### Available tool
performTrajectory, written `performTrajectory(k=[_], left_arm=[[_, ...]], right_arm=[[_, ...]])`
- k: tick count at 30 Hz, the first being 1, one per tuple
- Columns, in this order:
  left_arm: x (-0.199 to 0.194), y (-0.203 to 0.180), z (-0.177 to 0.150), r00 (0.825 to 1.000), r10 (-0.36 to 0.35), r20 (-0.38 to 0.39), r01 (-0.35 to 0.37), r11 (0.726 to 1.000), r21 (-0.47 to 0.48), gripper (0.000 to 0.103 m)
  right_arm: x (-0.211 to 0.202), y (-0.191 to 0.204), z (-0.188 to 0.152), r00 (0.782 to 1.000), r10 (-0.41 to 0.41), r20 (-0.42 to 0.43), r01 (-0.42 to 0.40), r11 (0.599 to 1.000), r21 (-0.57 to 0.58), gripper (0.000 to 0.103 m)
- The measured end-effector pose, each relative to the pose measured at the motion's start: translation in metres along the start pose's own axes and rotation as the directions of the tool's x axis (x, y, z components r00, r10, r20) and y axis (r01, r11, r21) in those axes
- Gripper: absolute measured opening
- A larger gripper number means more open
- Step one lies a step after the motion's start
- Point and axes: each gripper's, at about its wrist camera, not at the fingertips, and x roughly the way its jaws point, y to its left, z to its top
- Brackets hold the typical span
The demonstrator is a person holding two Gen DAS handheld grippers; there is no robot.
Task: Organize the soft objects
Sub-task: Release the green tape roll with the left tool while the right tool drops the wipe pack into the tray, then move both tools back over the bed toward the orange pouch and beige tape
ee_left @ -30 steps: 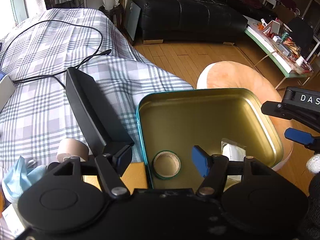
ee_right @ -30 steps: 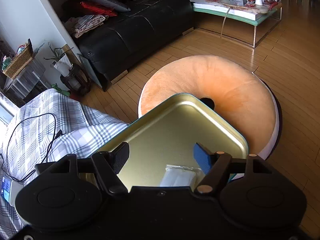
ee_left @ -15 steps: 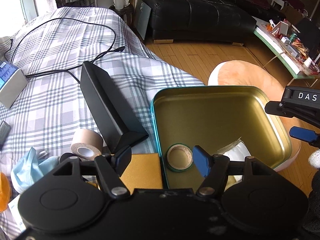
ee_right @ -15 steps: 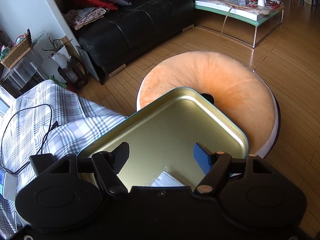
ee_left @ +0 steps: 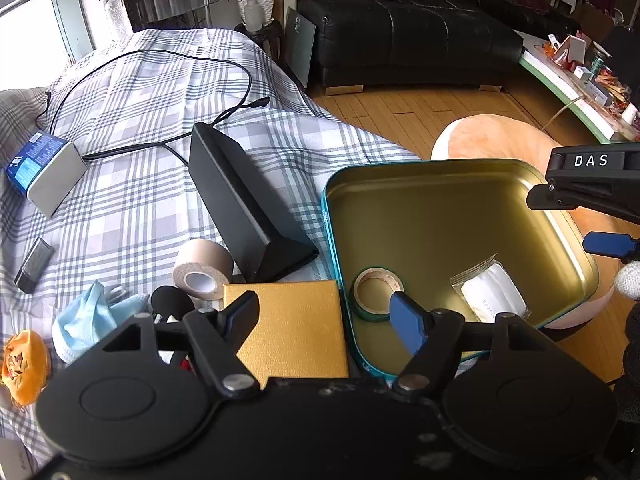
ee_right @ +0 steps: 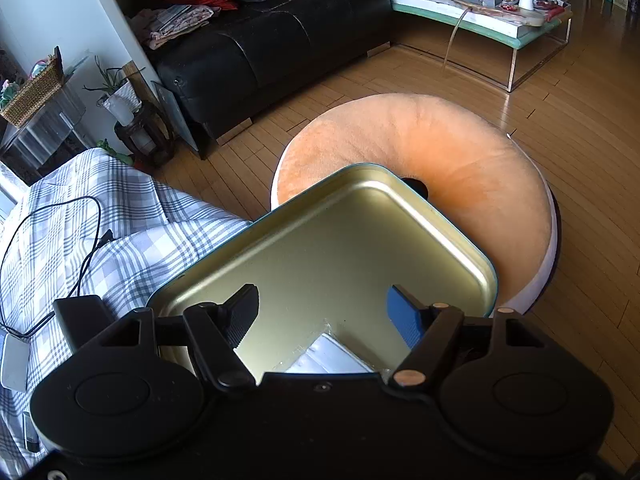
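Note:
A gold tin with a teal rim (ee_left: 460, 216) lies on the checked bed cover, partly over an orange round cushion (ee_right: 436, 152). In it lie a green-edged tape roll (ee_left: 376, 292) and a white packet in clear wrap (ee_left: 492, 292). My left gripper (ee_left: 324, 318) is open and empty above the tin's near left edge and a gold box (ee_left: 296, 328). My right gripper (ee_right: 322, 314) is open and empty over the tin (ee_right: 344, 240), with the packet (ee_right: 328, 358) just under it. A beige tape roll (ee_left: 202, 268), a blue face mask (ee_left: 86, 324) and an orange pouch (ee_left: 24, 364) lie left of the gold box.
A long black wedge-shaped box (ee_left: 244, 204), a black cable (ee_left: 152, 92), a blue and grey box (ee_left: 44, 172) and a small dark device (ee_left: 34, 258) lie on the bed. A black sofa (ee_left: 408, 36) and a cluttered low table (ee_right: 480, 12) stand across the wooden floor.
My left gripper has pulled back and to the left, so more of the bed and its objects show. My right gripper has pulled back slightly over the tin. Both stay open.

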Motion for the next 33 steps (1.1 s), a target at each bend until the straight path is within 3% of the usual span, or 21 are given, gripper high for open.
performTrajectory(k=[11, 23, 27, 33], left_arm=[[-0.030, 0.030, -0.018, 0.998, 0.048, 0.045, -0.046, 0.998, -0.047, 0.077], [-0.046, 0.113, -0.064, 0.984, 0.176, -0.009, -0.175, 0.971, -0.163, 0.078], [-0.051, 0.143, -0.078, 0.975, 0.222, -0.020, -0.221, 0.954, -0.203, 0.078], [-0.052, 0.181, -0.091, 0.955, 0.291, -0.046, -0.294, 0.926, -0.237, 0.078]], right_arm=[[0.000, 0.005, -0.004, 1.000, -0.003, 0.004, 0.003, 0.999, -0.046, 0.069], [0.000, 0.023, -0.018, 1.000, -0.028, -0.005, 0.027, 0.988, -0.150, 0.069], [-0.007, 0.039, -0.027, 1.000, 0.012, 0.019, -0.008, 0.973, -0.230, 0.069], [-0.018, 0.064, -0.038, 0.990, 0.141, 0.006, -0.133, 0.943, -0.306, 0.069]])
